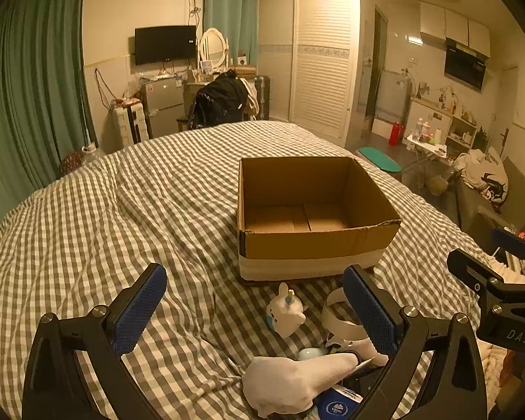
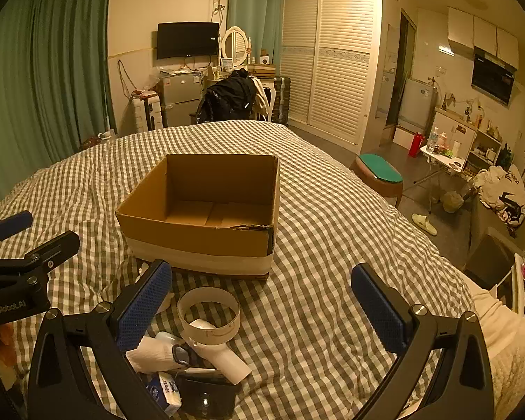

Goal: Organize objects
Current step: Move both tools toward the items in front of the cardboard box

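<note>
An empty cardboard box stands on the checked bedspread. In front of it lies a small pile: a white unicorn toy, a white ring-shaped controller, a white sock, a blue tissue pack and a black item. My left gripper is open above the pile, nothing between its pads. My right gripper is open too, hanging over the pile's right side and bare bedspread. Each gripper shows at the edge of the other's view.
Beyond the bed stand a chair with a black jacket, a small fridge, a white wardrobe and green curtains. To the right are a green-topped stool, a folding table and kitchen shelves.
</note>
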The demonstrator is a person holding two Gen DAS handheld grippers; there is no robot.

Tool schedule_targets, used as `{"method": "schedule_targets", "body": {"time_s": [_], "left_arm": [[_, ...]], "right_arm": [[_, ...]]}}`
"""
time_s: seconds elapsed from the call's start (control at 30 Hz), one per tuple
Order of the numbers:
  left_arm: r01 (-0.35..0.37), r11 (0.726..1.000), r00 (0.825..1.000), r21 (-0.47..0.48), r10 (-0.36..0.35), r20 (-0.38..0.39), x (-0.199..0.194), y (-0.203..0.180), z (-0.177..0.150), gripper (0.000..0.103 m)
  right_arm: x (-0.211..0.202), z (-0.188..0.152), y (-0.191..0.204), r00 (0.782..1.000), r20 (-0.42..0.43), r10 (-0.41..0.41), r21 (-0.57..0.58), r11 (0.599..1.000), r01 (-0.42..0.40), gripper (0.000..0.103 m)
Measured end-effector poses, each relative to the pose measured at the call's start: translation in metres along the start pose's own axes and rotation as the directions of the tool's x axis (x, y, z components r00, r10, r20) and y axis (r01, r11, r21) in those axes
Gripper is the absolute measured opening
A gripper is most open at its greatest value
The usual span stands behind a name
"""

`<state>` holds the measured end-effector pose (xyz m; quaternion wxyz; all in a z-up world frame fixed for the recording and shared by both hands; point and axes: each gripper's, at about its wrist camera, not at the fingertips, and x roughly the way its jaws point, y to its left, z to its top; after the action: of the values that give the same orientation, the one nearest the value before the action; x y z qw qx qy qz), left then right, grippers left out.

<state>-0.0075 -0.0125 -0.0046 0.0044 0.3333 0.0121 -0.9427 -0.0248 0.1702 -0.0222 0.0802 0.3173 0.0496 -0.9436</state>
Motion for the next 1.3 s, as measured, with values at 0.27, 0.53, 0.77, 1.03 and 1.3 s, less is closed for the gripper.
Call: {"method": "schedule_targets", "body": {"time_s": [0.27,0.53,0.77,1.03,1.3], "left_arm": [[0.001,1.000,1.000,-0.009,-0.001,-0.017,0.0033,0.0018,-0.0004,0.103],[-0.023,0.999,0.999,0.023,0.023,0.029,-0.0039,-0.0020,-0.0005,0.103],[-0.031,0.999,0.999,0.018,0.031,0.032,-0.0044,-0.0006,-0.0007,0.103],[-0.031,0.999,0.999,0.015,0.031,0.030,-0.0058,-0.0005,-0.0006,0.103],[-0.023,1.000,1.000,0.015,0.023,0.020,-0.0044,-0.0002,-0.0009,0.103]], "right_arm": [[-0.0012,0.0007,0.0015,1.000,0.002,0.012,-0.001,1.000,-0.012,0.103],[-0.0023,-0.0024,0.0029,0.999,0.013,0.030,0.005,1.000,-0.030,0.103],[-0.0026,-0.0027,0.0043,1.000,0.009,0.030,0.000,1.000,-0.030,0.103],[0.0013,-0.0041,0.0050,1.000,-0.002,0.031,-0.003,1.000,-0.031,0.103],[0.0019,-0.0054,0.0063,0.999,-0.007,0.039,-0.007,0.999,-0.039,0.103]]}}
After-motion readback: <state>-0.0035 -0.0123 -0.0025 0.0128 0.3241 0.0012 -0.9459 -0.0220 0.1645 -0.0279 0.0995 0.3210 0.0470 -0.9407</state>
